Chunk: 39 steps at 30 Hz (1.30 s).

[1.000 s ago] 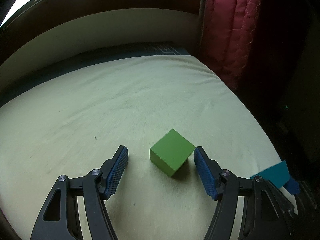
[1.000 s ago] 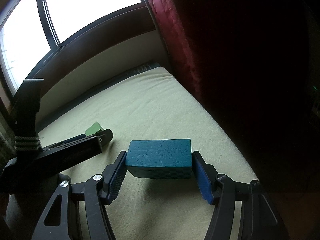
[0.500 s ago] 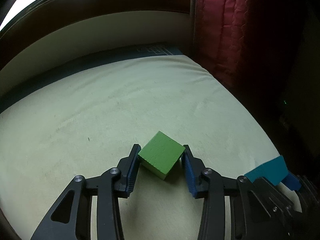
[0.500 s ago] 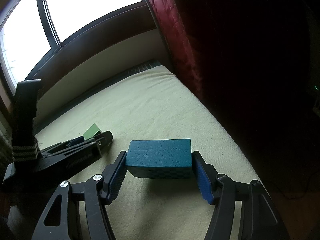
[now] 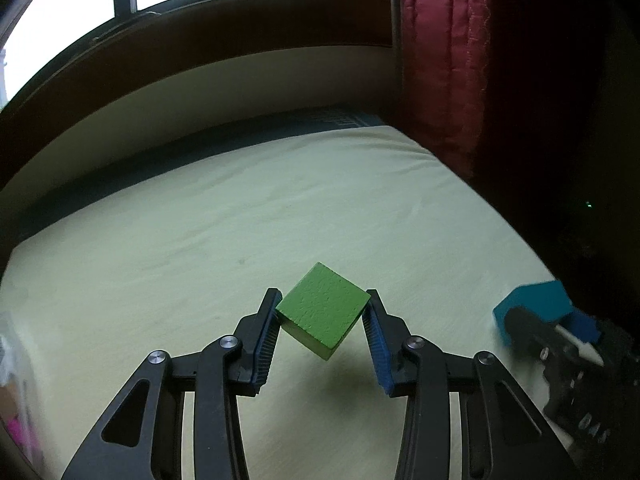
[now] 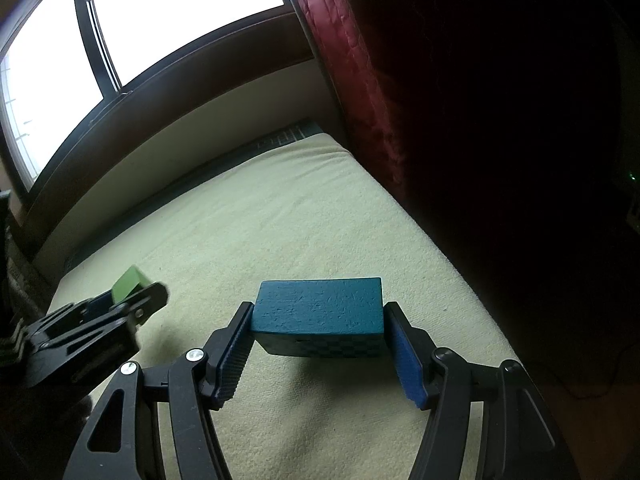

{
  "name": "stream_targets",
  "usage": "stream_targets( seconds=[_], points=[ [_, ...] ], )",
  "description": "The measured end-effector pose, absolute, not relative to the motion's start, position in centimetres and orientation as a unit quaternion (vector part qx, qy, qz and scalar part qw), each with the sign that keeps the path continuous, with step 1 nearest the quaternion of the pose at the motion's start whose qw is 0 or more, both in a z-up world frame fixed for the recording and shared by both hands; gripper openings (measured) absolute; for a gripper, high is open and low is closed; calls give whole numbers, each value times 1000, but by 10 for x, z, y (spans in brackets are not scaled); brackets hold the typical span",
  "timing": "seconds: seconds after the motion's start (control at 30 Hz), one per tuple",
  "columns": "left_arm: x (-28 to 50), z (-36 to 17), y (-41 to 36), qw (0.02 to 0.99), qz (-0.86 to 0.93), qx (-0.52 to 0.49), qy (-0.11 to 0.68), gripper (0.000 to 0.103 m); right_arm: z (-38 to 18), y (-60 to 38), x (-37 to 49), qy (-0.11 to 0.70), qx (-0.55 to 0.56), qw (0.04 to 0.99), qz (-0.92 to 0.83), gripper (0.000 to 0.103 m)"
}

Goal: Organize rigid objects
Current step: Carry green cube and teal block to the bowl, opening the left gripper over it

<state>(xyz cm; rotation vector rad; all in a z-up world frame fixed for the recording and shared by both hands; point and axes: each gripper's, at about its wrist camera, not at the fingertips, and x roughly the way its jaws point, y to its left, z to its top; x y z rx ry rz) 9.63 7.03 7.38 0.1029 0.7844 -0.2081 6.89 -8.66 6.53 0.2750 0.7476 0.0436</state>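
Observation:
A green cube [image 5: 323,315] hangs above the pale mattress [image 5: 280,208], corner down, with my left gripper [image 5: 322,322] shut on two of its sides. Its shadow lies on the sheet just below. My right gripper [image 6: 318,328] is shut on the ends of a teal rectangular block [image 6: 318,312], held level above the mattress [image 6: 280,220]. In the left wrist view that teal block [image 5: 532,306] and the right gripper show at the far right. In the right wrist view the green cube [image 6: 127,287] and the left gripper's fingers [image 6: 140,304] appear at the left.
A dark wooden ledge [image 5: 200,60] under a bright window runs along the mattress's far side. A red quilted curtain [image 5: 440,60] hangs at the right corner, with dark space beyond the mattress's right edge. Blurred pale and pink things [image 5: 16,420] sit at the lower left.
My left gripper closed on the green cube and lifted it off the mattress. The right gripper kept its hold on the teal block and barely moved.

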Motion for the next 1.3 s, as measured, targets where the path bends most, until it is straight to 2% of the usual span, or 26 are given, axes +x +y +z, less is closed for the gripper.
stream_targets(
  seconds=[0.57, 0.9, 1.3],
  points=[
    [52, 90, 122, 930, -55, 43, 361, 42, 76, -79, 55, 350, 122, 929, 19, 67],
    [21, 92, 161, 932, -39, 26, 358, 42, 95, -36, 27, 341, 113, 930, 78, 67],
    [-8, 93, 223, 937, 3, -11, 349, 42, 94, 19, 4, 353, 91, 921, 135, 67]
  ],
)
